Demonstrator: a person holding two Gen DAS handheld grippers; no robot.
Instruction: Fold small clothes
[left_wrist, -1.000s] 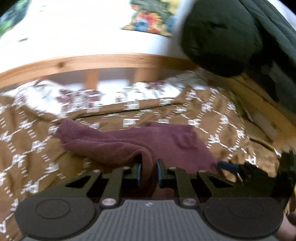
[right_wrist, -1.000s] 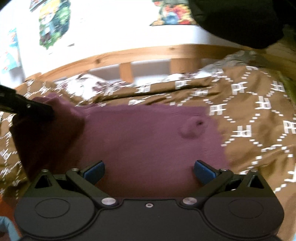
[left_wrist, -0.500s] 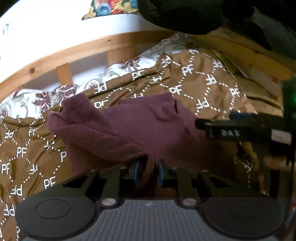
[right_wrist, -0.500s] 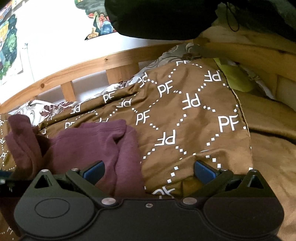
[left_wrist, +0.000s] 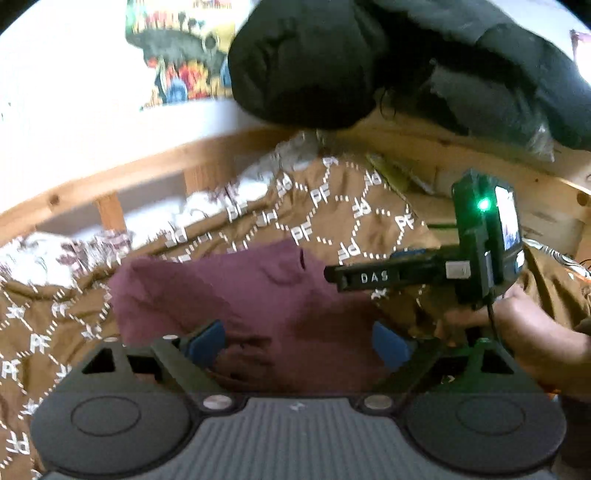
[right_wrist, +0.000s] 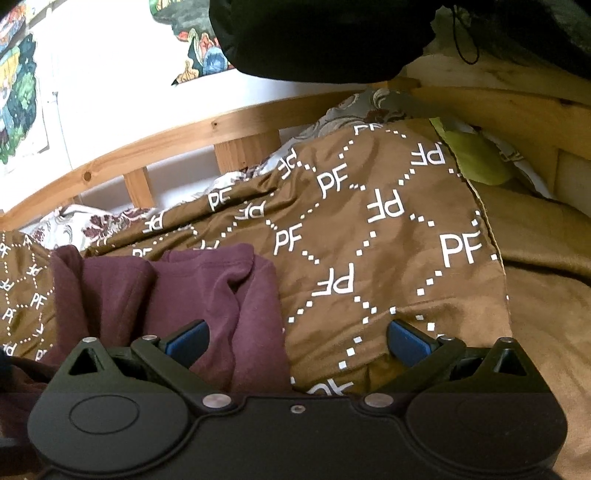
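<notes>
Brown bedding printed with white letters is covering the bed (right_wrist: 369, 236) we are working on, with a wooden rail (right_wrist: 155, 147) at twelve o'clock and a dark padded garment (left_wrist: 314, 62) hanging overhead.

What is changing now is the grip. Half a second ago our left gripper (left_wrist: 299, 341) was pinching a fold of the maroon garment (left_wrist: 236, 295); now its jaws are opening wide, and the cloth is lying loose between the blue pads (left_wrist: 207, 338) without being pressed. The raised fold we were carrying is no longer lifted: in the left wrist view the maroon garment is resting flat across the bedding, from nine o'clock toward the centre. We are judging this as one fold being laid down and released, so the next grip would need a fresh edge.

Our right gripper (right_wrist: 297, 341) is sitting with its jaws spread wide and holding nothing. In its own view the maroon garment (right_wrist: 207, 295) is bunched at eight o'clock, with one edge running close past its left pad (right_wrist: 188, 339); whether that pad is touching cloth we cannot tell. From the left wrist view the right gripper (left_wrist: 354, 277) is showing at three o'clock, just above the garment's far edge, with a bare hand (left_wrist: 532, 332) wrapped on its handle.

The garment is looking lumpy on the right side, so we are thinking some smoothing is due.
</notes>
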